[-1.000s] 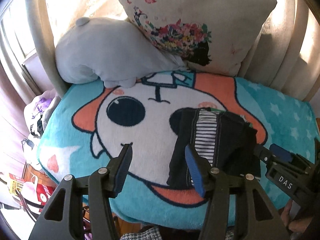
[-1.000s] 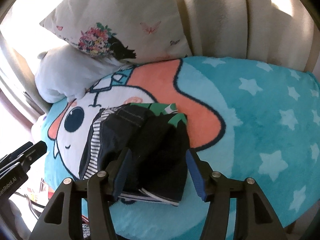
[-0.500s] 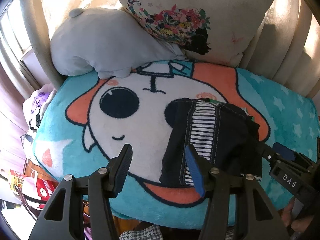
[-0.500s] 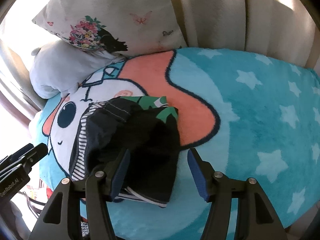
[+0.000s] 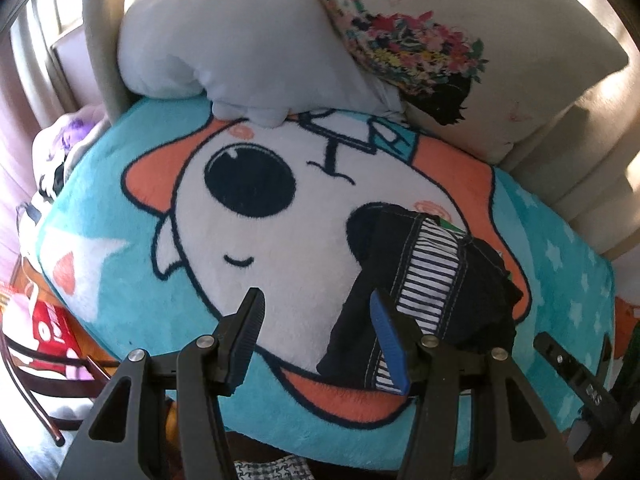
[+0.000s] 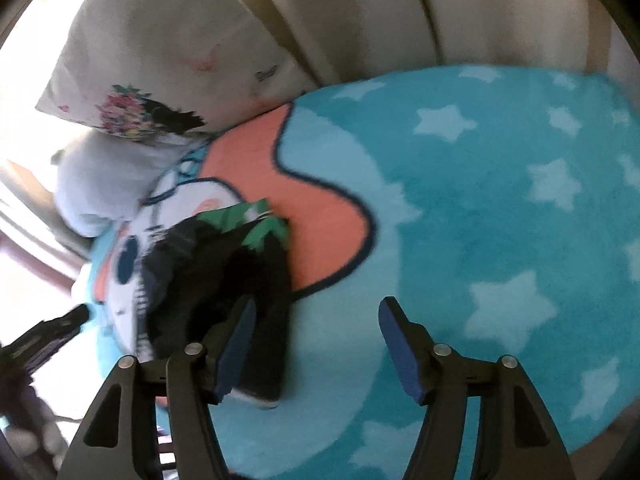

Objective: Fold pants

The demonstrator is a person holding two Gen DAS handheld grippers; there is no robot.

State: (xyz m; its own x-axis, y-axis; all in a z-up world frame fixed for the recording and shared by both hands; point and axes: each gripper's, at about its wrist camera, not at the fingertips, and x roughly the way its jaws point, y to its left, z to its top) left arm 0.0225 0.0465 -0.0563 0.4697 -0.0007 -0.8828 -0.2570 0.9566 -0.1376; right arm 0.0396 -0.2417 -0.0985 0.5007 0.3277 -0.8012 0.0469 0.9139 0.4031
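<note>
1. Jaws of the left gripper (image 5: 316, 330) stand apart with nothing between them; only the blanket (image 5: 120, 288) shows in the gap.
2. Jaws of the right gripper (image 6: 314, 338) are opening, nothing between them; bare blanket (image 6: 500, 240) fills the gap.
3. Pants (image 5: 424, 292), dark with a striped inner waistband, lie as a compact bundle on the blanket, over the right side of the cartoon face.
4. Left view: pants sit behind and to the right of the right finger (image 5: 386, 338), which overlaps their near edge in the picture; contact cannot be told.
5. Right view: pants (image 6: 224, 276) lie left of centre, partly behind the left finger (image 6: 236, 344); green patches show at their far end. View is motion-blurred.
6. Grey plush (image 5: 224, 40) and a floral pillow (image 5: 460, 52) rest at the far edge of the blanket, against a beige backrest.
7. Each gripper's tip shows at the edge of the other's view.
</note>
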